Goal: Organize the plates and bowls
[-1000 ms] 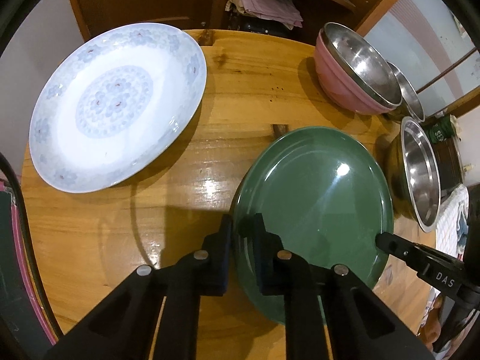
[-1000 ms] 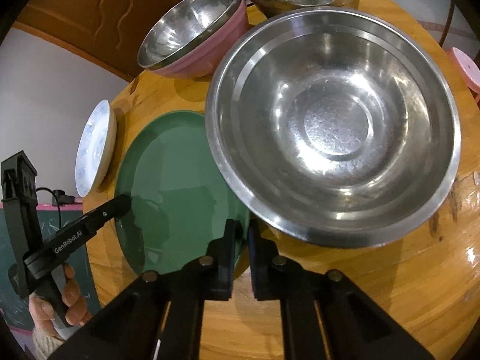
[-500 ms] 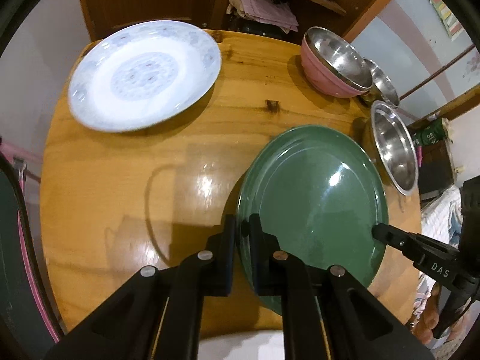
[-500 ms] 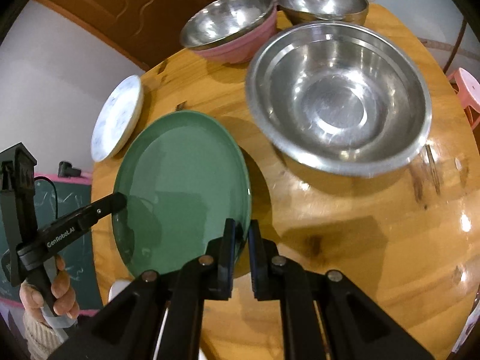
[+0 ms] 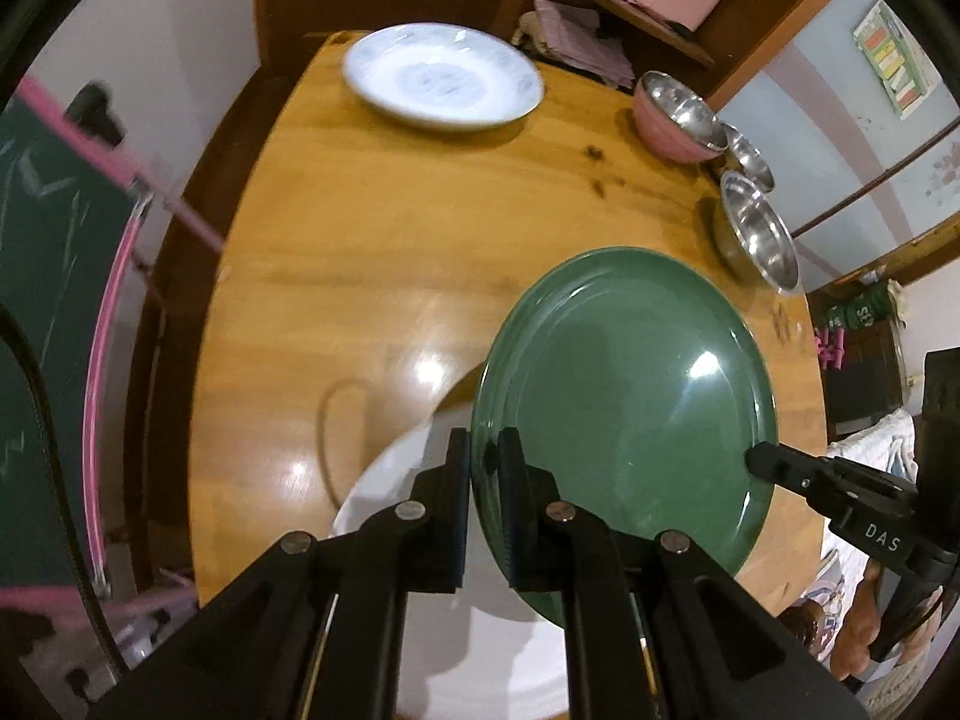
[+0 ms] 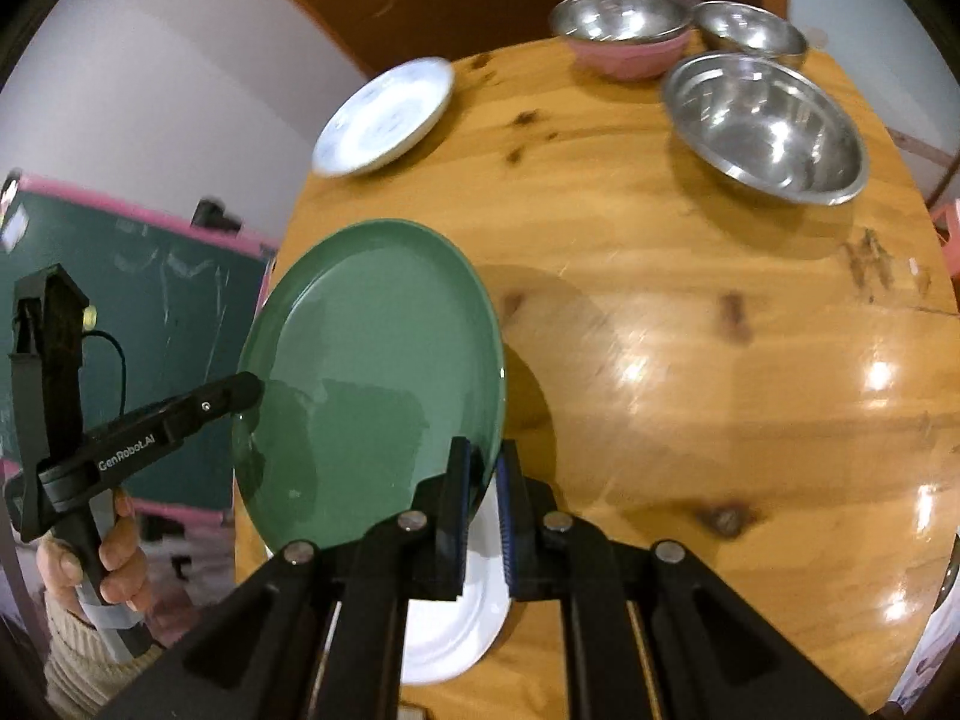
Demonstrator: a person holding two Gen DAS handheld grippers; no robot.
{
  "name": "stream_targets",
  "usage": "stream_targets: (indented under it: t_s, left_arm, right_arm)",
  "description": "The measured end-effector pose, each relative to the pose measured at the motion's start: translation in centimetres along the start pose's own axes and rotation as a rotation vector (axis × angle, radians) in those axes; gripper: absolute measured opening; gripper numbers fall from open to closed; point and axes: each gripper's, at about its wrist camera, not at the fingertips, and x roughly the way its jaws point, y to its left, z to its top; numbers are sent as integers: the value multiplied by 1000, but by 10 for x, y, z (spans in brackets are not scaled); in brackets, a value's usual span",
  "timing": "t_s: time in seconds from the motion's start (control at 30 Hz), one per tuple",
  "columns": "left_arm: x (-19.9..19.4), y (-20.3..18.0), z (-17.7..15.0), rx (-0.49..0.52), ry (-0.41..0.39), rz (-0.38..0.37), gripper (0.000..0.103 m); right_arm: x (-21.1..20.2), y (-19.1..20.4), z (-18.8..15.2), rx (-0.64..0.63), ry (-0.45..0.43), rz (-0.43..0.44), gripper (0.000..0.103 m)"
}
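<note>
Both grippers hold a green plate (image 5: 630, 396) by opposite rims, lifted above the round wooden table (image 5: 360, 240). My left gripper (image 5: 483, 462) is shut on its near rim; in the right wrist view it reaches the plate (image 6: 372, 372) from the left. My right gripper (image 6: 483, 474) is shut on the other rim. A plain white plate (image 5: 420, 540) lies on the table's near edge under the green plate, also in the right wrist view (image 6: 450, 618). A blue-patterned white plate (image 5: 444, 78) sits at the far side.
A pink bowl lined with steel (image 5: 672, 108), a small steel bowl (image 5: 750, 156) and a large steel bowl (image 6: 768, 126) stand at the far right of the table. A green chalkboard with pink frame (image 5: 54, 300) stands to the left. Shelves are behind.
Both grippers have lifted the green plate higher and drawn it back toward the near edge of the table. The plain white plate has come into view beneath it.
</note>
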Motion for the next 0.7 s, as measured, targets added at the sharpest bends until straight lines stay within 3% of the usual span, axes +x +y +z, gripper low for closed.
stream_targets:
  t_s: [0.3,0.7]
  left_arm:
    - [6,33,-68,-52,28,61,7]
    - [30,50,-97,-67,74,79,7]
  right_arm:
    - [32,22,-54,-88,83,-22,9]
    - [59,25,-72,-128,145,-58,9]
